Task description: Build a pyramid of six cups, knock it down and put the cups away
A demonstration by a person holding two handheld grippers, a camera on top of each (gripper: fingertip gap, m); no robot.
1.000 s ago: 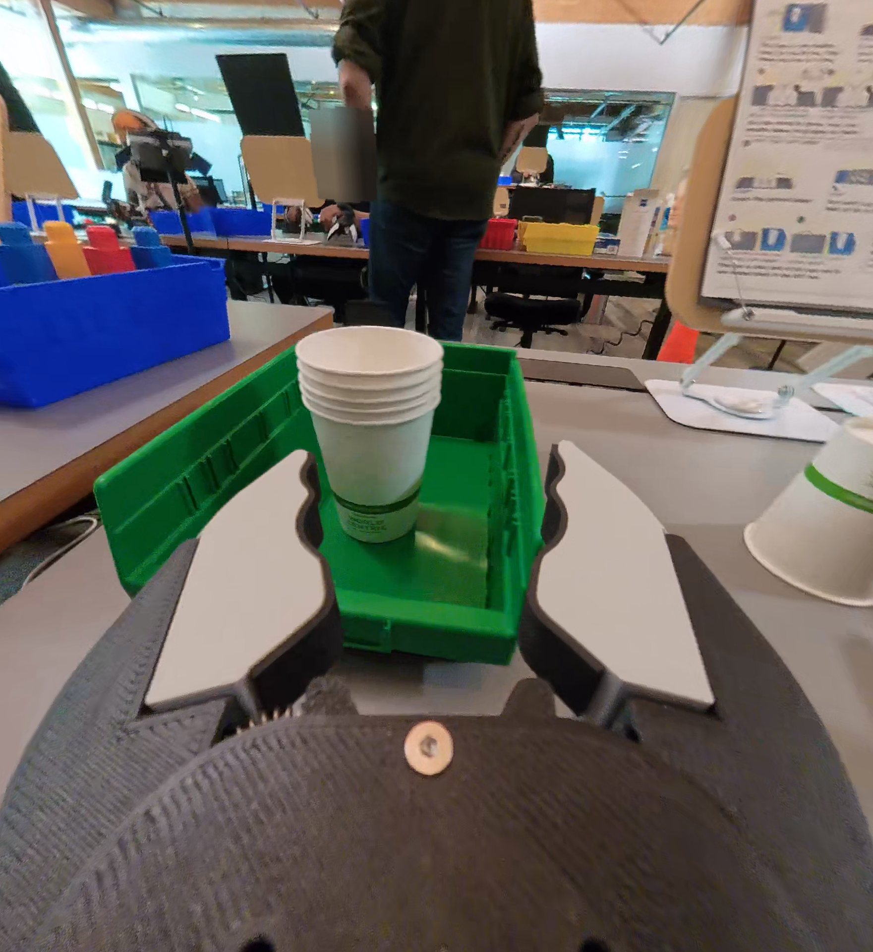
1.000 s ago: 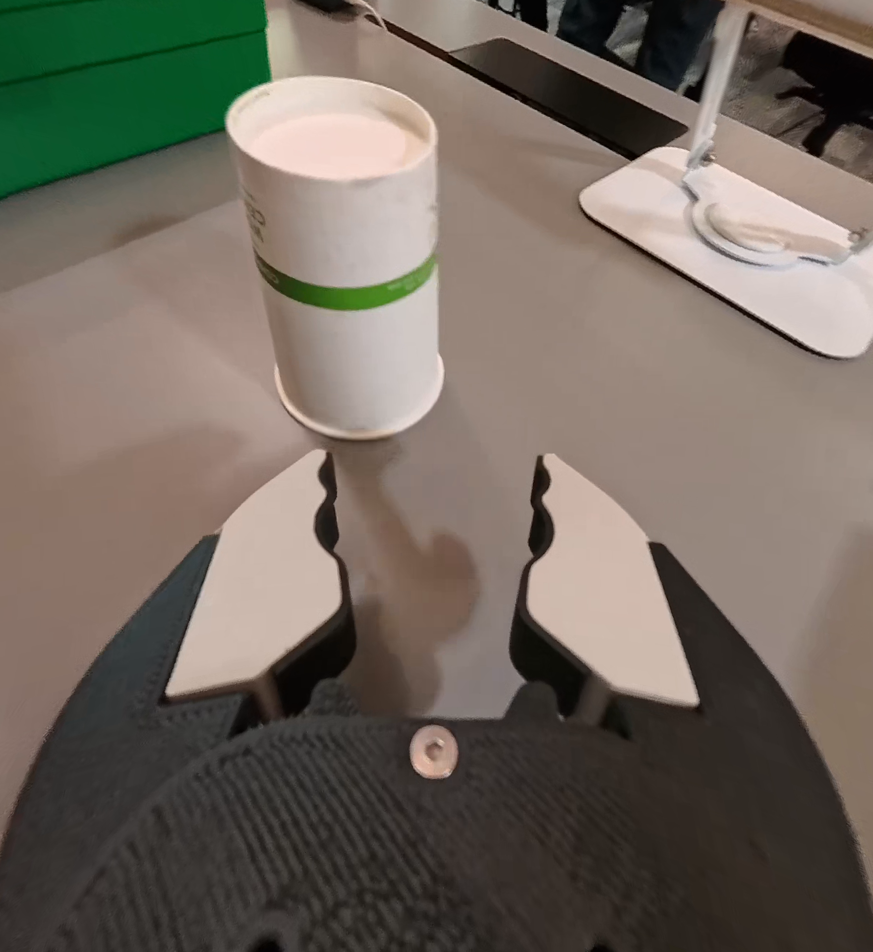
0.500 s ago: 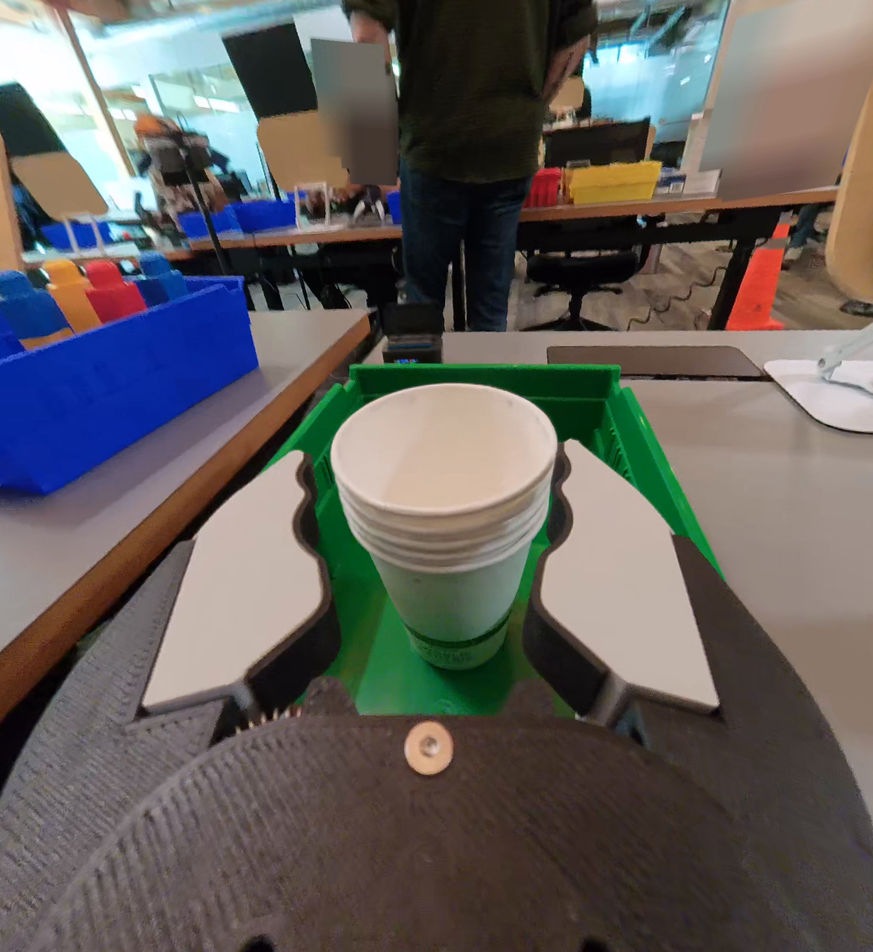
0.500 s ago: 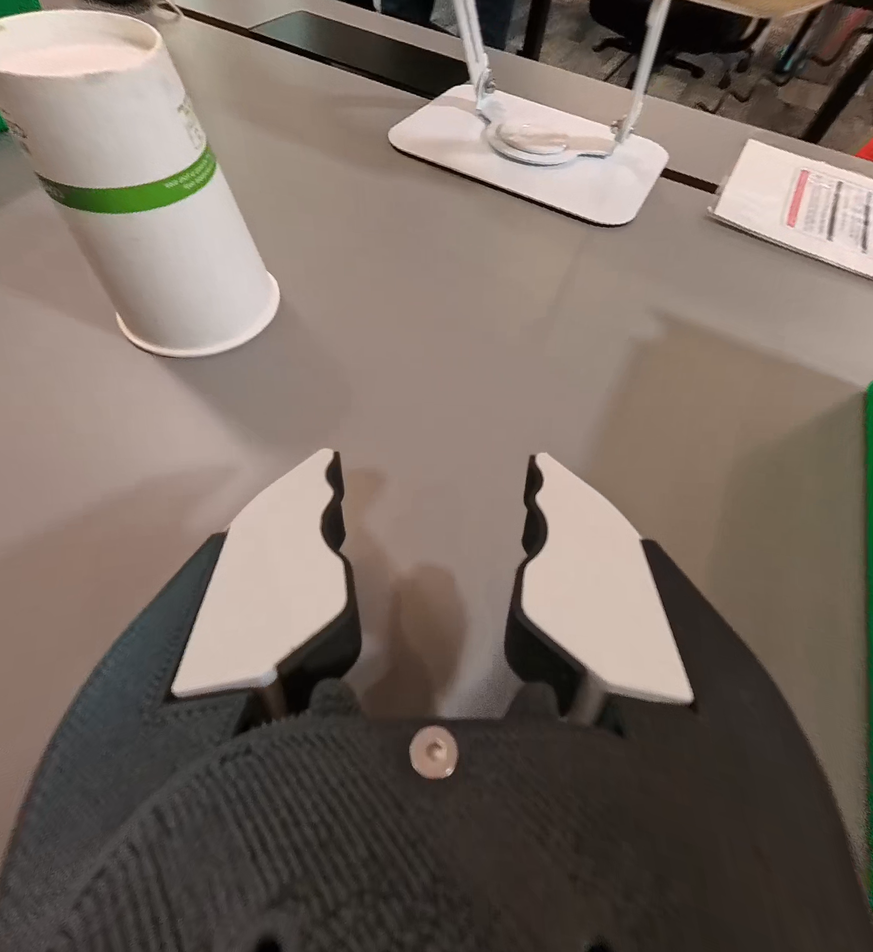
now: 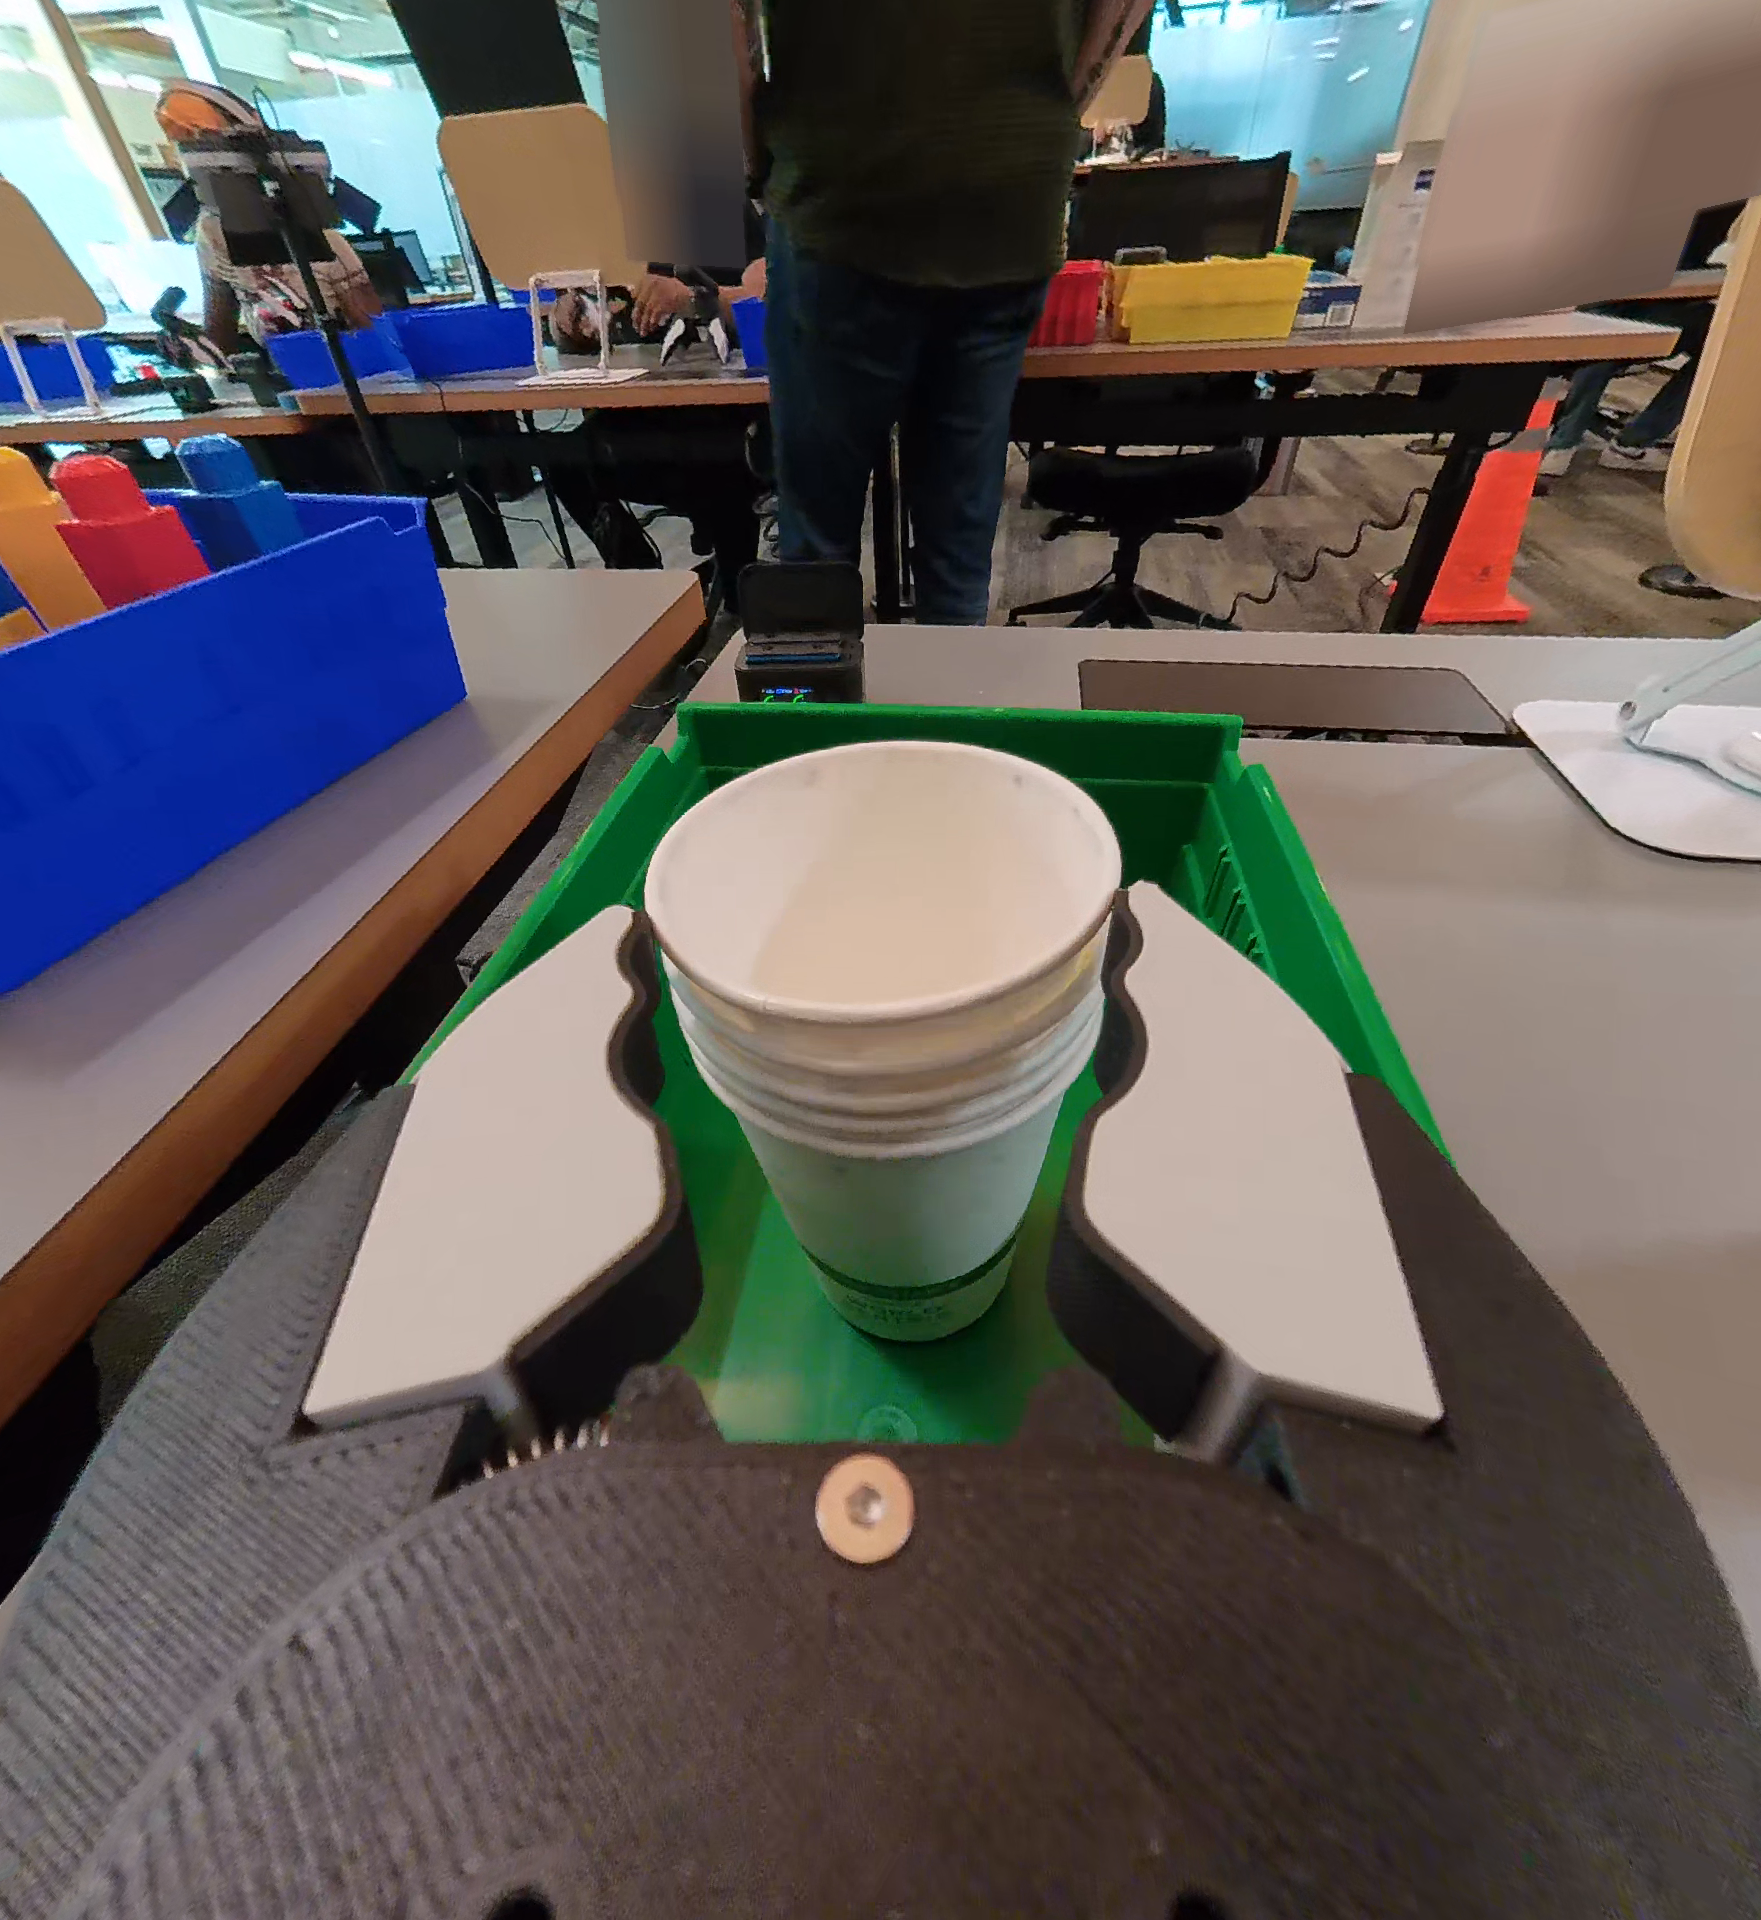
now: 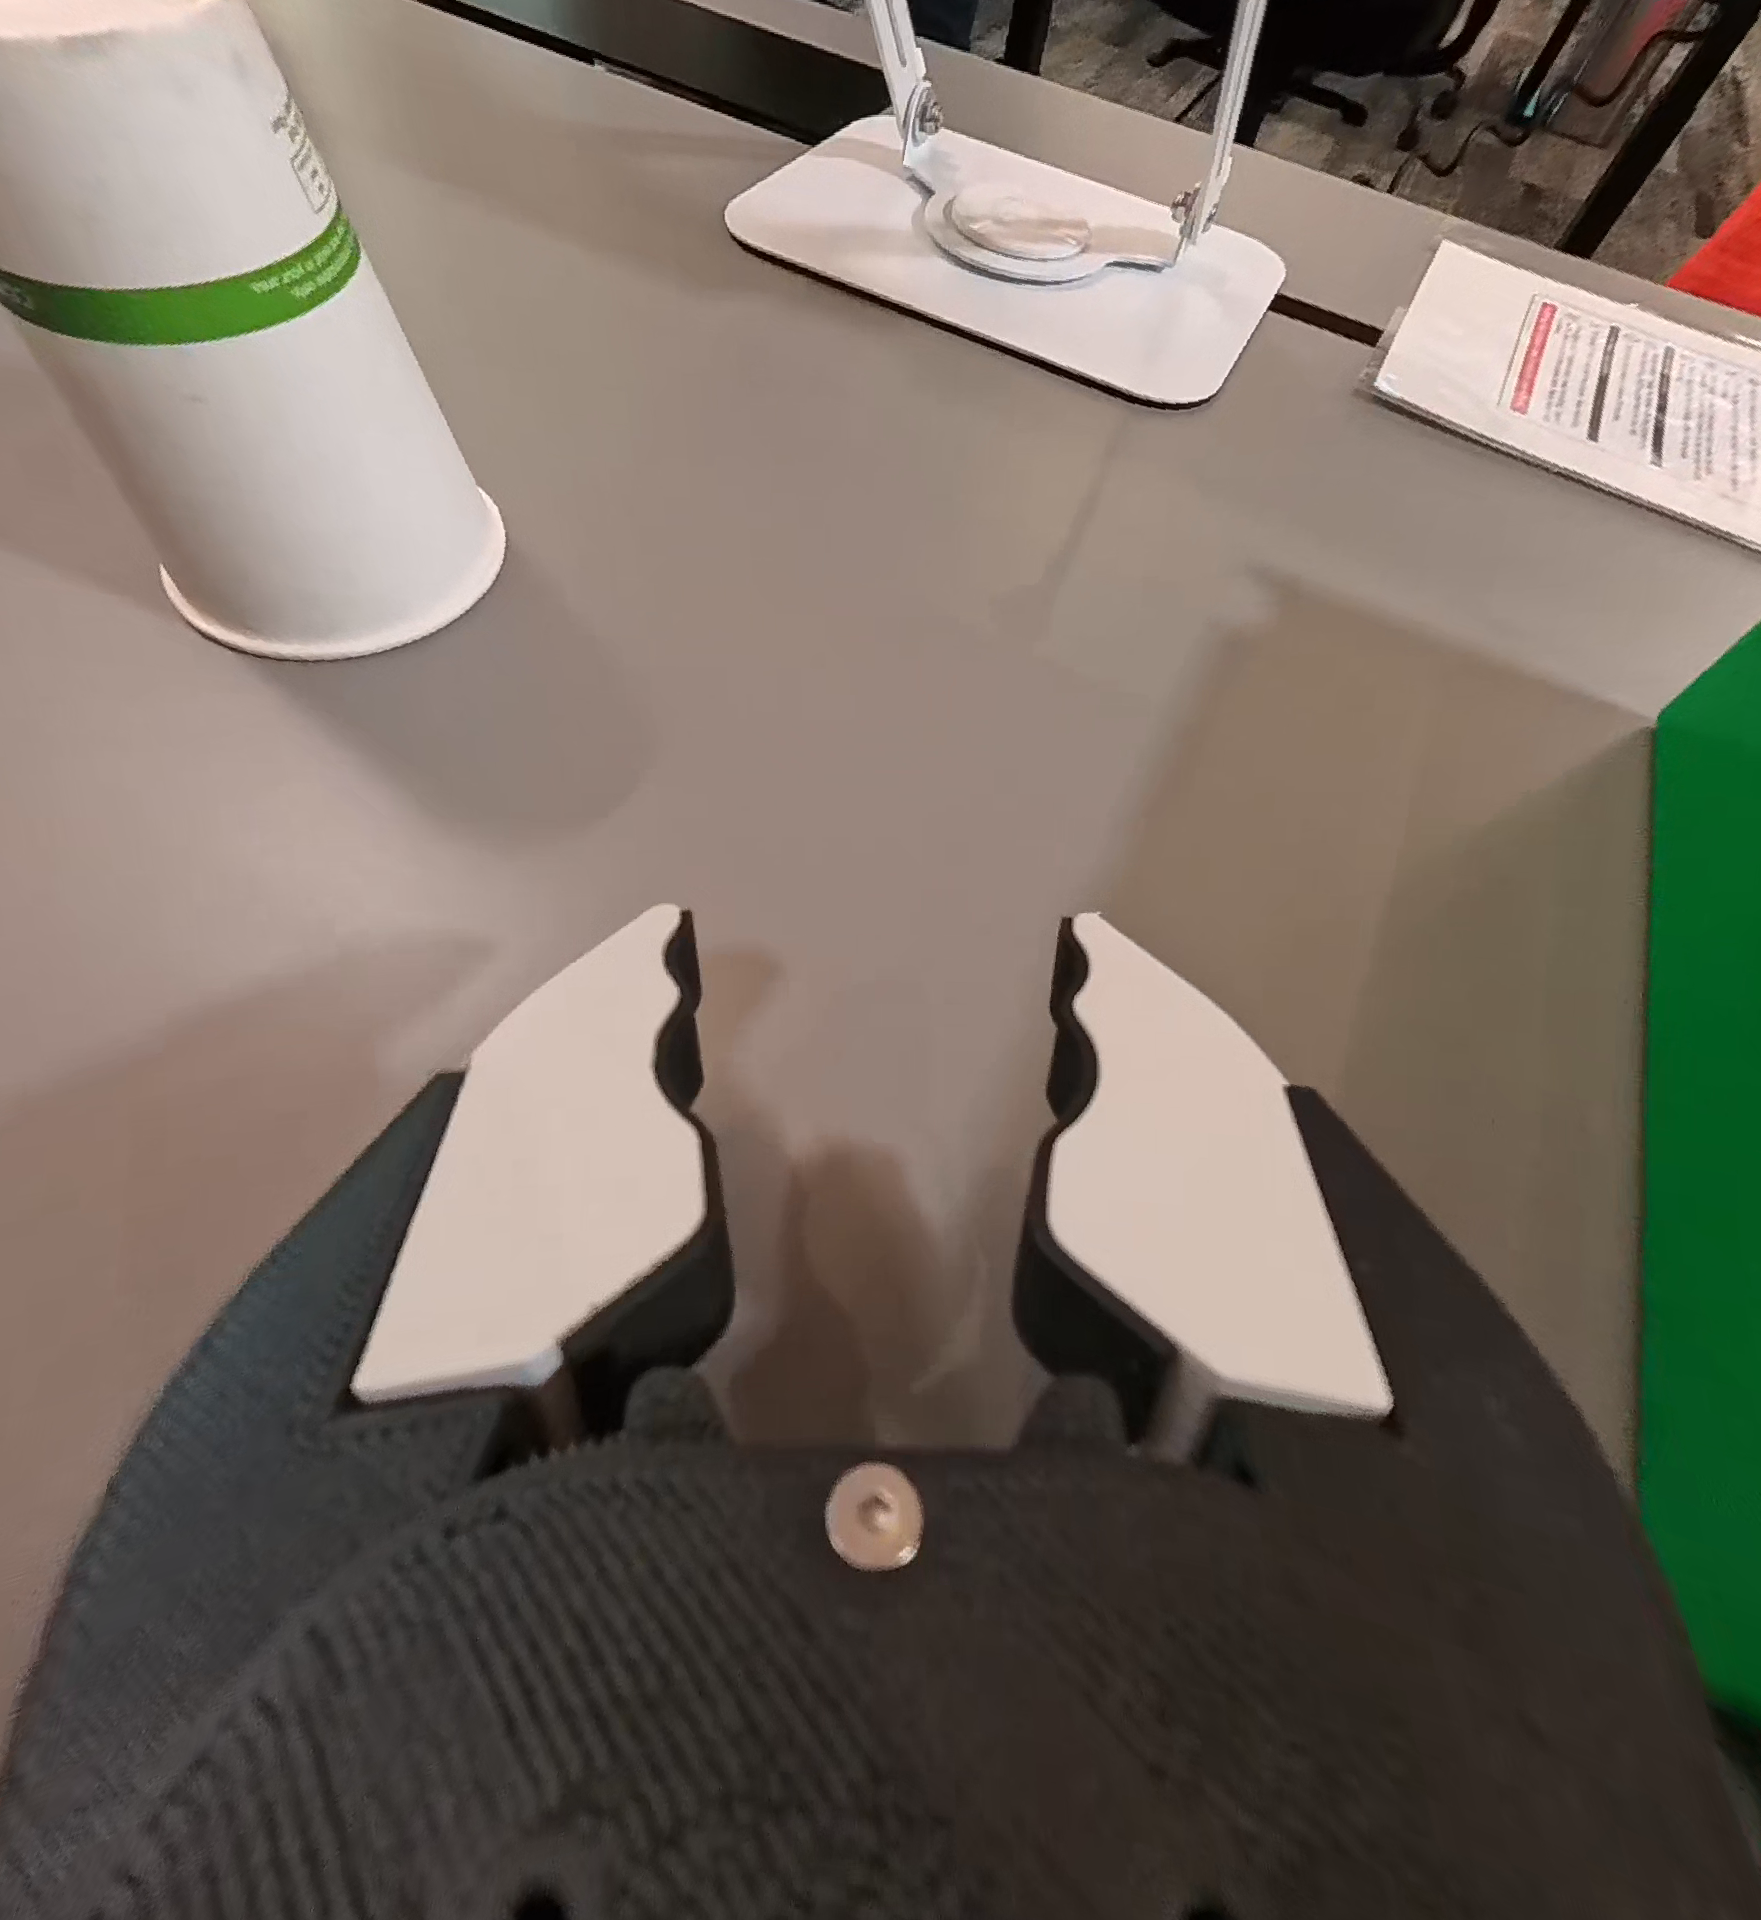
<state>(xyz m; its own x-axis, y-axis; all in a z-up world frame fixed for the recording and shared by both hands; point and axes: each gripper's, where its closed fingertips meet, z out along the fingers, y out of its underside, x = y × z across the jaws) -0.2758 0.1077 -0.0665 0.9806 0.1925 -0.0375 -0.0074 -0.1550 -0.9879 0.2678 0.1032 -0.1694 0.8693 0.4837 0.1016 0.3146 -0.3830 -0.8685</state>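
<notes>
A stack of white paper cups (image 5: 886, 1039) with a green band stands upright in a green bin (image 5: 1260, 862) in the left wrist view. My left gripper (image 5: 876, 914) is open, its fingers on either side of the top rims, close to or just touching them. In the right wrist view my right gripper (image 6: 876, 925) is open and empty above the grey table (image 6: 855, 623). A single white cup (image 6: 232, 395) with a green band stands upside down on the table, to the far left of the right gripper.
A blue bin (image 5: 180, 727) with coloured blocks sits on the table to the left. A person (image 5: 907, 312) stands beyond the green bin. There is a white stand base (image 6: 1011, 260), a printed sheet (image 6: 1634, 405), and a second green bin wall (image 6: 1749, 1039) at the right.
My left gripper moved forward over the green bin until its fingers flank the cup stack. My right gripper drew away to the right from the upside-down cup.
</notes>
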